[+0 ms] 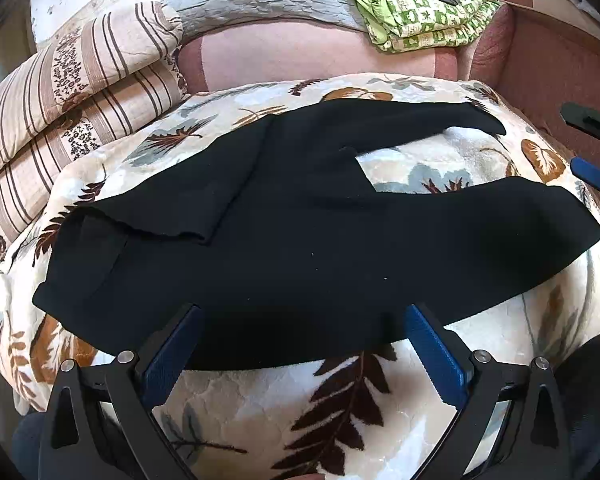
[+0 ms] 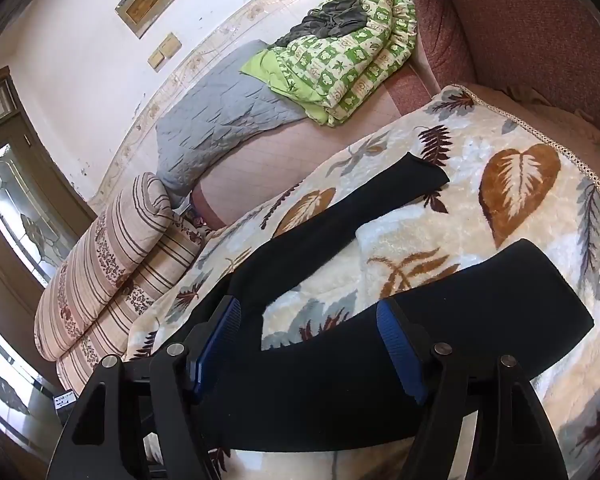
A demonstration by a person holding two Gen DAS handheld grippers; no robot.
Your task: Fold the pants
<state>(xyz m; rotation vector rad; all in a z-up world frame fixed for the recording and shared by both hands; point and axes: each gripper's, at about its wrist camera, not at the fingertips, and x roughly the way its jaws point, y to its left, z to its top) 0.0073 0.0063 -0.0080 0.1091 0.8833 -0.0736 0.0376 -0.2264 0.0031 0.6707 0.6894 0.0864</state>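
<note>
Pants (image 1: 300,220), black, soft knit fabric, were found spread flat on a cream plush blanket with a brown and grey leaf print (image 1: 340,400), waistband toward the striped folded quilt (image 1: 80,92), both legs splayed apart toward the reddish upholstered sofa arm (image 2: 520,40).

The left gripper (image 1: 302,316), black-framed with blue ribbed pads, was held with its jaws fully spread over the near edge of the seat area; nothing was gripped. The right gripper (image 2: 308,312) was held partly open above the near leg; its pads appeared clear of the cloth, and no pinch was seen.

Risks judged from this layout:
- The plush blanket could be caught together with the thin fabric if a pad were driven too deep, so that both would be lifted.
- Only one layer of the leg could be taken, and the fold would then be skewed.
- Since the legs were well apart, an uneven stack could result if the near leg were carried over without alignment at the hems.

Not resolved: creases and seams were lost in the uniform black; the pants' near edge was hidden behind the right gripper's frame; contact between pads and cloth could not be confirmed.
</note>
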